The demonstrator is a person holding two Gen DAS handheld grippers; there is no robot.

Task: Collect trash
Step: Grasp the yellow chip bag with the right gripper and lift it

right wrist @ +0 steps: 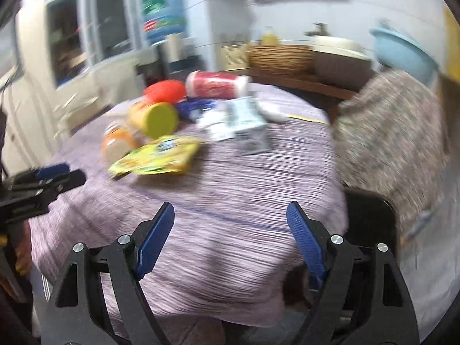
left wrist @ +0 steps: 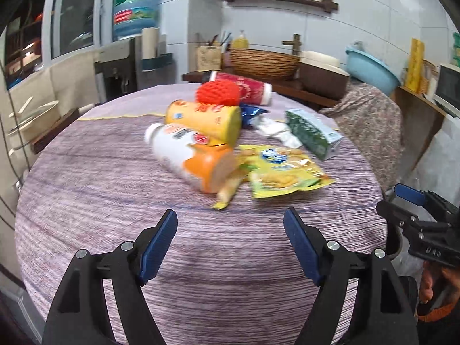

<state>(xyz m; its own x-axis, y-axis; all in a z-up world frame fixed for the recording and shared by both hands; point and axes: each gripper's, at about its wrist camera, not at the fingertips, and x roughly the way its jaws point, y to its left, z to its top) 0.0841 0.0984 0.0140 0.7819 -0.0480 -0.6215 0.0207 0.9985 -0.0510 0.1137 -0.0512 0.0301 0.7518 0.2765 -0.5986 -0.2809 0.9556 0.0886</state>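
Round tabletop [left wrist: 100, 172] under ribbed purple cloth; the trash sits heaped beyond its centre: smooth white-orange bottle [left wrist: 187, 155], yellow tube [left wrist: 204, 120], glossy crinkled snack bag [left wrist: 284, 172]. My left tool [left wrist: 230, 244] and right tool [right wrist: 230, 238] both gape wide, gripping nothing.

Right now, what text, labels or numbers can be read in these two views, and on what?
None reads for sure.
Water jug: label characters, blurred.
Yellow snack pouch: print blurred.
Green carton: print too small.
Red canister: print blurred.
Right gripper: pale handwritten marks on its body, illegible.
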